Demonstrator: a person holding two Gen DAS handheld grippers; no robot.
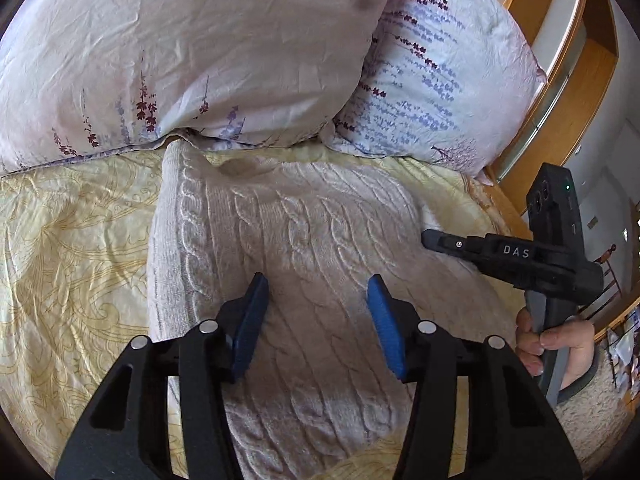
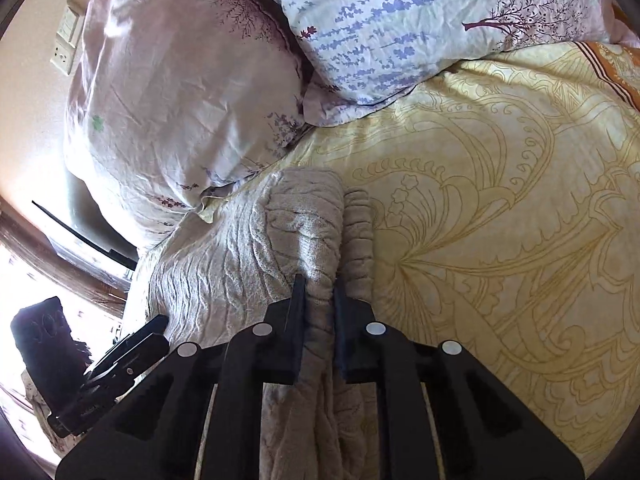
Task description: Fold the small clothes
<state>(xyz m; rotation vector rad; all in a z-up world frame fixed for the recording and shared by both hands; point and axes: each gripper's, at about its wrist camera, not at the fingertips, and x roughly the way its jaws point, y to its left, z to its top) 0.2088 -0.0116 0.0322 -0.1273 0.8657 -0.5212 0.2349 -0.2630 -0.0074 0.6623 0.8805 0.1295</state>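
Lying on the bed: the cable-knit sweater [image 1: 304, 248] is spread on your yellow patterned bedspread [image 1: 72, 248], its far edge just below the pillows.
Left gripper: your left gripper [image 1: 318, 292] hovers over the middle of the sweater with its blue fingers [image 1: 248, 324] wide apart and nothing between them.
Right gripper: your right gripper [image 2: 318, 292] has its black fingers [image 2: 296, 320] drawn close together, pinching a raised fold of the sweater [image 2: 316, 240] at the garment's edge beside the bare bedspread [image 2: 500, 220].
Right hand: from the left wrist view, your right hand [image 1: 556, 340] wraps the handle of the right gripper at the sweater's right side, with the tool's fingers pointing in over the knit.
Fold: the pinched knit stands up in a ridge running away from the fingers, with a second rolled layer lying just beside it.
Pillows: a pale floral pillow [image 1: 180, 48] and a lavender-print pillow [image 1: 436, 80] lean together at the head of the bed, touching each other.
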